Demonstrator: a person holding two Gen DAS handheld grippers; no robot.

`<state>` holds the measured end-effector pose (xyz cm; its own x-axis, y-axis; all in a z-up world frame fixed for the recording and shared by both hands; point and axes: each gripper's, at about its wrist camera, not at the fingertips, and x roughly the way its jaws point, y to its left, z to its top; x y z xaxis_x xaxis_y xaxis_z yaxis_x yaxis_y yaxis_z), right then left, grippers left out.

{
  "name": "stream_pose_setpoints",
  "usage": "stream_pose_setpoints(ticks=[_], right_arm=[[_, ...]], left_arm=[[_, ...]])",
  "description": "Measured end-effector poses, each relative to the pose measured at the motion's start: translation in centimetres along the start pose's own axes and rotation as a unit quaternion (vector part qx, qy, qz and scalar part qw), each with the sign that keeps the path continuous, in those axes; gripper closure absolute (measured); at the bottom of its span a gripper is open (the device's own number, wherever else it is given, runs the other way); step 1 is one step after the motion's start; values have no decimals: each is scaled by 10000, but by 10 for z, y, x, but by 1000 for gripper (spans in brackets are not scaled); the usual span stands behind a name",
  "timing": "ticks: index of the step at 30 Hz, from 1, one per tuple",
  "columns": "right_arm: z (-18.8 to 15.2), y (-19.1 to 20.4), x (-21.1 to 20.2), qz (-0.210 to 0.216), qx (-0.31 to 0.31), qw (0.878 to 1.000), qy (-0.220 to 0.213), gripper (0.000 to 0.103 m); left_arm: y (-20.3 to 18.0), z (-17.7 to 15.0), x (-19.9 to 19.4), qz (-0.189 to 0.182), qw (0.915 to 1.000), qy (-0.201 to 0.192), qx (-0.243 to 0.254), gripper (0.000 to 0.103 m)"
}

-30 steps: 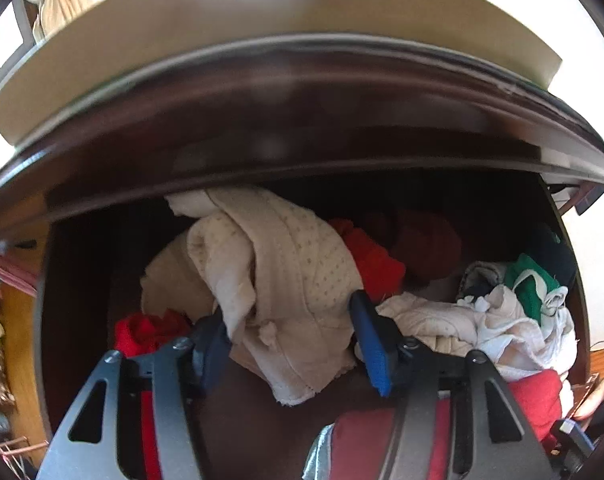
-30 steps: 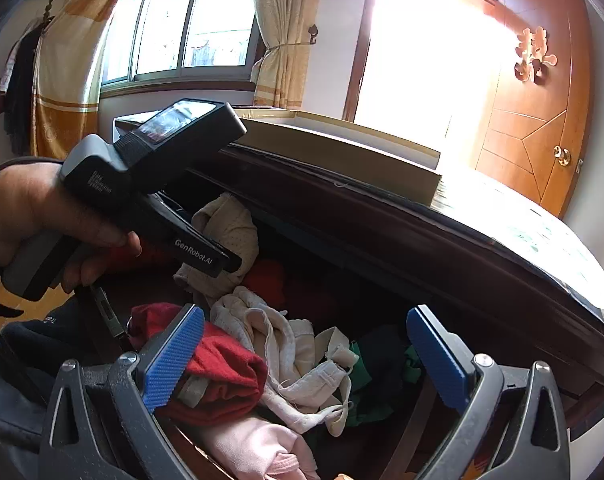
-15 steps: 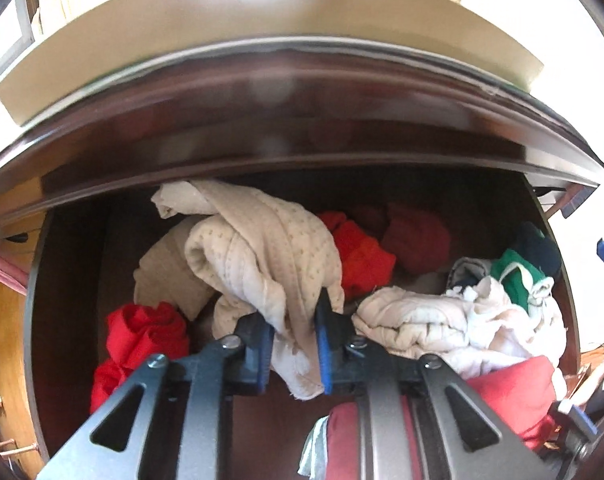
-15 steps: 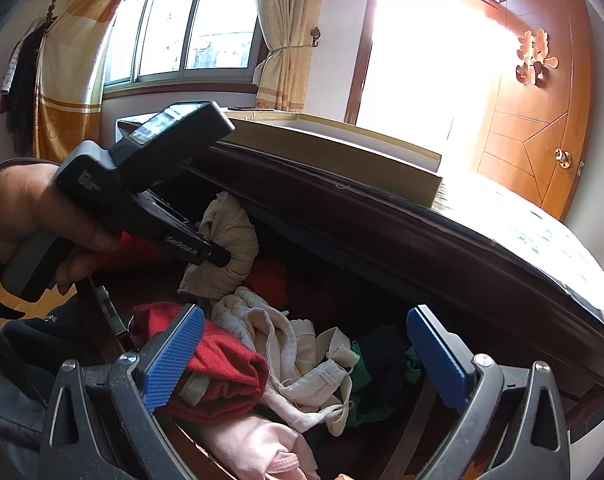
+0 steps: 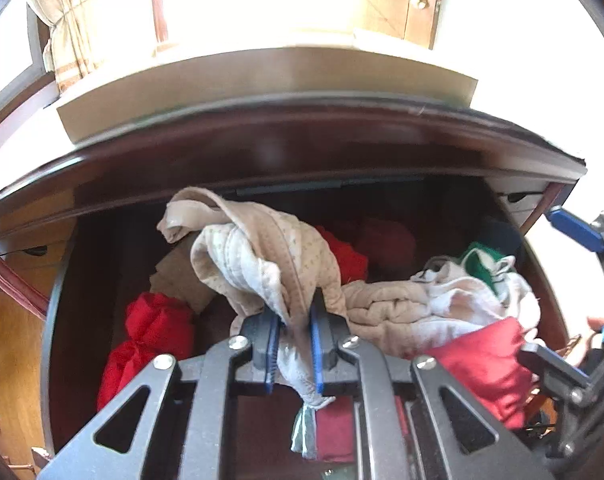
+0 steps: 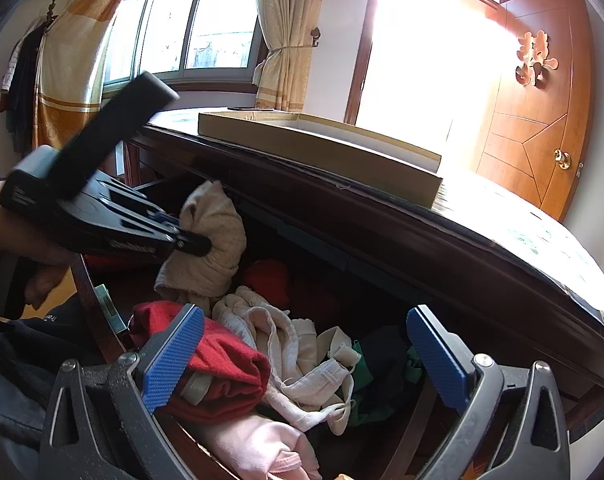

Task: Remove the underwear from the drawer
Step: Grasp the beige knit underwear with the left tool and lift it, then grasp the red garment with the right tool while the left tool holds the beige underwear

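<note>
Beige dotted underwear [image 5: 262, 264] hung bunched at the left of the drawer [image 5: 58, 320], my left gripper [image 5: 294, 344] just closed and clamped on its lower fold, to lift it clear. Right gripper [image 6: 305, 356] waited apart over the near-right pile, holding nothing.

The rear of the drawer [image 5: 441, 208] is lost in shadow under the table [image 5: 302, 152]; the red garment [image 5: 146, 344] is partly hidden by the tongs.
</note>
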<state>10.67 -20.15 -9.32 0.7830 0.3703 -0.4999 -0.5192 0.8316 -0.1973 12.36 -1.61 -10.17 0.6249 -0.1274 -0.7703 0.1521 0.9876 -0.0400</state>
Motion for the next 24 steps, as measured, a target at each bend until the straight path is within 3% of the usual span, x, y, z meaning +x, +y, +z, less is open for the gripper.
stream_pose_setpoints(ticks=[11,17,24], right_arm=[[2,-1,2,75,45,9999,81,1],[9,-6,9,415,240,9978,451,1],[27,4,8,719,84,9960,516,1]], left_arm=[[0,-7,-46,-34,9985,-545,42,92],[5,-12,-53,-74,9970,-771,-72,92],[17,-19,-63,-50,9955,-928,-199,92]])
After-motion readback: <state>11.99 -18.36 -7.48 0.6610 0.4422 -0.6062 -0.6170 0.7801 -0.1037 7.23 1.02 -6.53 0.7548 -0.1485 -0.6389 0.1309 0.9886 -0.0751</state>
